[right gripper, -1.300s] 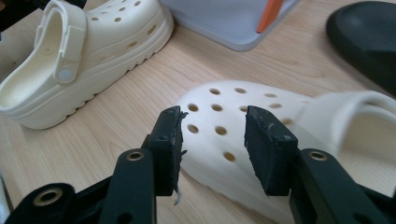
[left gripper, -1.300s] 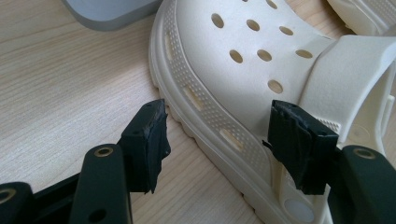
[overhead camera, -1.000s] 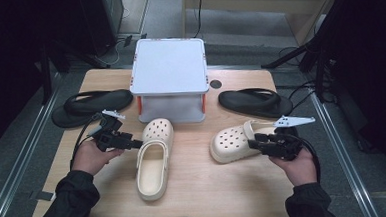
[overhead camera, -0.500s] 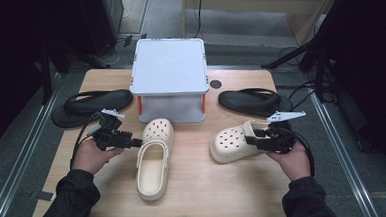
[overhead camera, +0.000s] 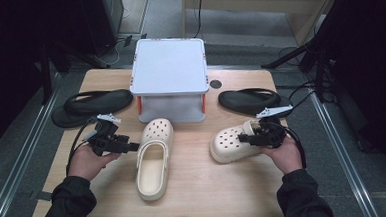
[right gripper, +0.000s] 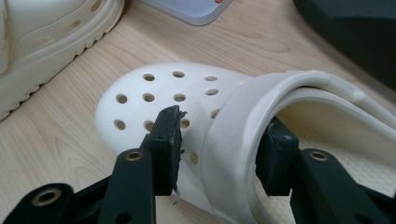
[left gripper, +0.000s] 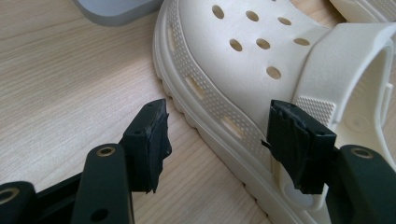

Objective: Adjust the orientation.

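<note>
Two cream foam clogs, one near the bench's middle (overhead camera: 154, 160), the other toward its right edge (overhead camera: 231, 144): uppers dotted with round holes, sole edges ribbed, a fine dimpled band along the rim. Two black flat sandals, one at the left edge (overhead camera: 88, 105), one at the right (overhead camera: 253, 100). Pale grey lidded box (overhead camera: 169, 73) with orange clips, at the far edge. Light wood-grain bench (overhead camera: 210, 187). Black grippers, left (overhead camera: 133, 147) and right (overhead camera: 242, 137), brass-coloured rivets.

Two clogs, left clog (overhead camera: 153, 158) and right clog (overhead camera: 234, 145), lie before the box (overhead camera: 170, 82), one sandal (overhead camera: 91, 105) on its left, another sandal (overhead camera: 252, 100) on its right.
</note>
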### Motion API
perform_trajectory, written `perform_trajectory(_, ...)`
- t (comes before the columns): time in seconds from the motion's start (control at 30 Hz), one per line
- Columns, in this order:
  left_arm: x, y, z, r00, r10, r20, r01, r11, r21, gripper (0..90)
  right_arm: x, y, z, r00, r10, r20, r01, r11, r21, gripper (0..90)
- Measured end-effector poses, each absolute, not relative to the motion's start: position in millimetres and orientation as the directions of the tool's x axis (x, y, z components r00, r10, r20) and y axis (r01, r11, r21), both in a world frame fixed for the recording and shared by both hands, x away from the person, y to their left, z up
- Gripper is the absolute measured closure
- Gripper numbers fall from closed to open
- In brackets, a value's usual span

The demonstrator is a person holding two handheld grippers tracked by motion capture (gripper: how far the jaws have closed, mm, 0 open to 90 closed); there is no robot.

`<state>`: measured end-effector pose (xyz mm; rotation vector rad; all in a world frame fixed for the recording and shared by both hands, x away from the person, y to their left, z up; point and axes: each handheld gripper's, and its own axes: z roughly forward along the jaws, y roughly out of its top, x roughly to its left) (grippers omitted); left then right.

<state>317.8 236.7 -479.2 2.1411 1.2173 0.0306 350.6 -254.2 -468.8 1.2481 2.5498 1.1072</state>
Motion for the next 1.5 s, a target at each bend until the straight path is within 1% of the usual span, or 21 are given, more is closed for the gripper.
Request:
perform_trajectory(0.13,313,240,-479,0.559,0.778,-0.288,0.757,-0.337,0.560,38.9,353,-252,-468,-0.654,0.724,0.220,0.659,0.402,0.636,58.8)
perform_trajectory(0.2,311,243,-479,0.553,0.781,-0.290,0.758,-0.328,0.563,38.9,354,-252,-467,-0.643,0.726,0.244,0.675,0.387,0.629,65.4)
perform_trajectory(0.23,310,243,-479,0.547,0.785,-0.291,0.760,-0.321,0.565,38.9,354,-252,-467,-0.643,0.726,0.244,0.675,0.387,0.629,65.4)
perform_trajectory(0.33,309,247,-478,0.545,0.788,-0.287,0.759,-0.318,0.569,38.9,355,-248,-463,-0.630,0.728,0.271,0.696,0.374,0.613,71.7)
perform_trajectory(0.37,309,247,-478,0.545,0.788,-0.287,0.759,-0.318,0.569,38.9,355,-248,-463,-0.630,0.728,0.271,0.696,0.374,0.613,71.7)
perform_trajectory(0.47,308,248,-478,0.544,0.787,-0.290,0.758,-0.314,0.571,39.1,354,-244,-458,-0.611,0.727,0.313,0.720,0.347,0.601,76.1)
perform_trajectory(0.5,308,248,-477,0.546,0.788,-0.286,0.756,-0.315,0.574,39.1,354,-244,-458,-0.611,0.727,0.313,0.720,0.347,0.601,76.1)
perform_trajectory(0.6,308,247,-477,0.546,0.788,-0.283,0.751,-0.312,0.582,39.1,352,-241,-455,-0.597,0.719,0.355,0.739,0.320,0.592,78.1)
perform_trajectory(0.7,308,246,-477,0.551,0.785,-0.283,0.750,-0.318,0.580,39.1,351,-239,-453,-0.596,0.716,0.363,0.740,0.314,0.595,78.1)
perform_trajectory(0.8,308,246,-477,0.553,0.784,-0.283,0.750,-0.319,0.580,39.0,348,-230,-449,-0.596,0.697,0.398,0.746,0.298,0.595,77.9)
perform_trajectory(1.2,308,247,-476,0.557,0.781,-0.283,0.745,-0.319,0.586,39.0,347,-188,-444,-0.617,0.679,0.398,0.720,0.283,0.634,77.7)
perform_trajectory(1.27,309,247,-476,0.559,0.775,-0.296,0.745,-0.313,0.589,39.1,348,-180,-445,-0.614,0.682,0.397,0.719,0.276,0.638,77.7)
perform_trajectory(1.5,309,245,-476,0.568,0.769,-0.293,0.740,-0.321,0.591,39.4,352,-166,-456,-0.577,0.702,0.417,0.752,0.257,0.607,77.4)
